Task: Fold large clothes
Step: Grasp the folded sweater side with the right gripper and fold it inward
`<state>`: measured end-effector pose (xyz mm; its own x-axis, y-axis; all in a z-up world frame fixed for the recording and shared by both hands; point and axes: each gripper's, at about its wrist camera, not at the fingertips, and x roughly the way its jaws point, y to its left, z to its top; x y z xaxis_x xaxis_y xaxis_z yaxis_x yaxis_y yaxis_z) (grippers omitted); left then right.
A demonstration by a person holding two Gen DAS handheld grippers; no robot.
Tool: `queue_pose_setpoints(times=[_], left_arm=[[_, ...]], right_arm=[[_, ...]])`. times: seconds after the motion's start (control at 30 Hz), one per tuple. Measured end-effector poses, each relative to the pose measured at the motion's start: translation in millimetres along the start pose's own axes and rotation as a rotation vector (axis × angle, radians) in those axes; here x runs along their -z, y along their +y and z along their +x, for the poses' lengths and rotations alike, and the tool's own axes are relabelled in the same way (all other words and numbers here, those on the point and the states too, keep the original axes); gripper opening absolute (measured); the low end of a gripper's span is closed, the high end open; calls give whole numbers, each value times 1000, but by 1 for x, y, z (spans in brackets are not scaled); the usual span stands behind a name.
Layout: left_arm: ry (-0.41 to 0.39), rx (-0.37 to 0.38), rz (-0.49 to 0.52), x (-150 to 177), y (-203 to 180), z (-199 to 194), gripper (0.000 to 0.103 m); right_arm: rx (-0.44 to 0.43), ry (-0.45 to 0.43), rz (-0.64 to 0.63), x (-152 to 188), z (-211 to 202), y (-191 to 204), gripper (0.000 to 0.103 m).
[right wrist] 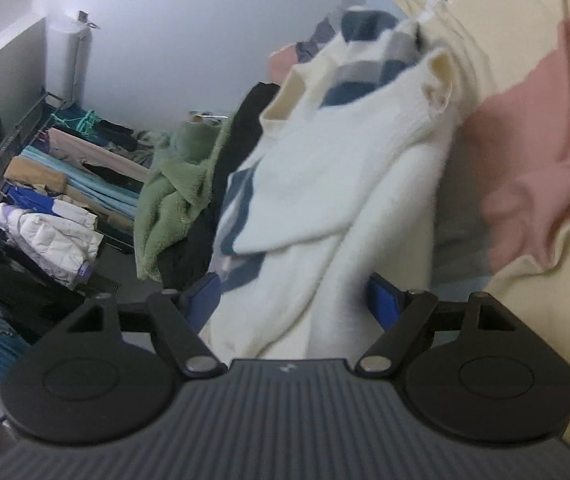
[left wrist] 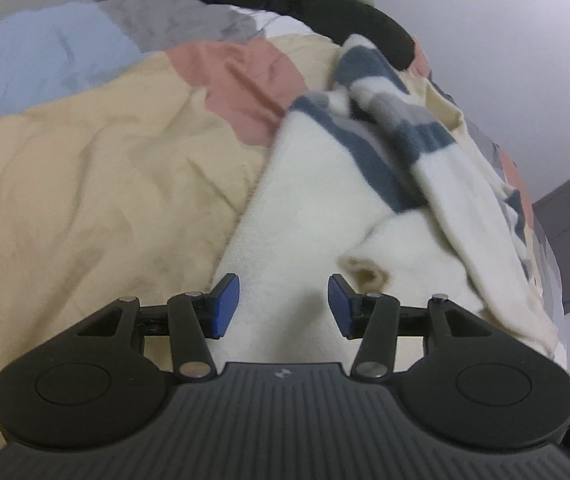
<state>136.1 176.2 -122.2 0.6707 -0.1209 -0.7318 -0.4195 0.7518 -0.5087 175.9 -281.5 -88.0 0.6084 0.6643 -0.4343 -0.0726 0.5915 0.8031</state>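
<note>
Garment: a cream sweater [left wrist: 309, 216] with dark blue and grey stripes lies crumpled on the bedcover [left wrist: 97, 168], near its right-hand edge in the left wrist view; one sleeve is flopped across the body.
Bedcover: patchwork of cream, pink, pale blue and grey blocks, wrinkled.
Left gripper [left wrist: 283, 306]: jaws stand partly apart over the plain cream part of the sweater; the blue pads [left wrist: 227, 306] press on nothing that can be seen.
Right gripper [right wrist: 293, 300]: jaws wide apart, with a thick fold of the sweater [right wrist: 337, 184] lying between them; whether the pads touch the cloth is too blurred to tell.
Writing: a small pale logo mark on each gripper body, not readable; a white tag [right wrist: 431, 8] at the bedcover's edge, print too blurred to read.
Other clothes: a green fleece [right wrist: 173, 200] and a black garment [right wrist: 201, 240] heaped beside the sweater.
Rack: folded clothes on a wire rack [right wrist: 9, 140] below.
</note>
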Motion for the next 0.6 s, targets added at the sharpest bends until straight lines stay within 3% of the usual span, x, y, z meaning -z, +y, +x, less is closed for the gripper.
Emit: queue_pose_setpoints(times=[0.17,0.27,0.37,0.53,0.6], left_arm=[[21,11,-26,0,3,5,55],[50,68,-53,0,6,8,60],[127,219,-106,3,8,15,60],[165,348,-100,7,0,16,61],[178,400,-132,9,-1,17,63]], right_arm=[[202,70,37,7,14,-17,79],[321,98,48,10,18,-25,79],[318,106,60,11,18,-27,80],[291,93,66,10,12,-28,80],[211,67,82,9,6,-28,80]])
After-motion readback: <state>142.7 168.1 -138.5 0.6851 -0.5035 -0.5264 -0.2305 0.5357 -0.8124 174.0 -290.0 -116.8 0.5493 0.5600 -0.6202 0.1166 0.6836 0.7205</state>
